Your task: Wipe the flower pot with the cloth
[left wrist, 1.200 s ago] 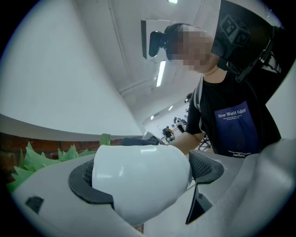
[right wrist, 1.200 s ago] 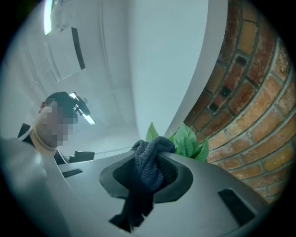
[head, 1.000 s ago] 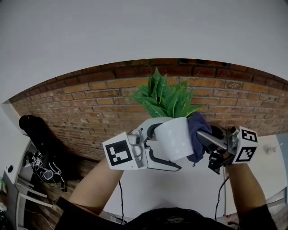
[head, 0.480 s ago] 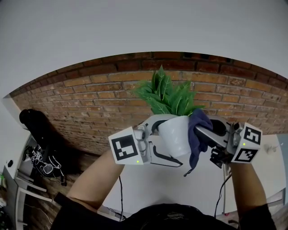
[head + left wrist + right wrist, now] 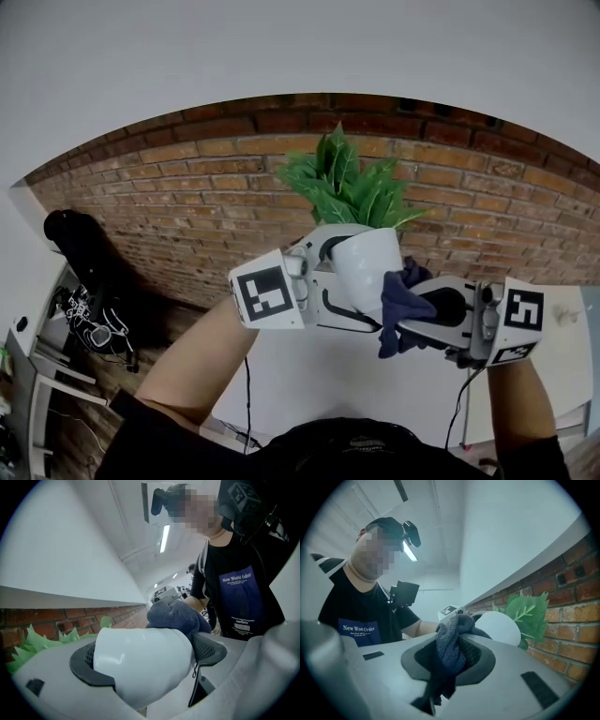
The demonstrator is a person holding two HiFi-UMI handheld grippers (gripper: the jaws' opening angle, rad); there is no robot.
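A white flower pot (image 5: 364, 264) with a green leafy plant (image 5: 347, 192) is held up in the air in front of the brick wall. My left gripper (image 5: 345, 286) is shut on it, with one dark pad on each side of the pot (image 5: 140, 663). My right gripper (image 5: 412, 314) is shut on a dark blue cloth (image 5: 397, 302). The cloth presses against the pot's lower right side. In the right gripper view the cloth (image 5: 450, 648) bunches between the jaws and its tail hangs down, with the pot (image 5: 501, 627) and leaves (image 5: 529, 613) just beyond. The left gripper view has the cloth (image 5: 173, 616) lying against the pot's far side.
A red brick wall (image 5: 187, 206) runs across behind the pot. Below my hands lies a white table (image 5: 309, 384) with a cable (image 5: 249, 394) hanging at its near edge. A black bag (image 5: 80, 272) and some gear stand at the left.
My right gripper has carried the cloth down the pot's right side, from near the rim to the lower part. The left gripper still holds the pot in about the same place.
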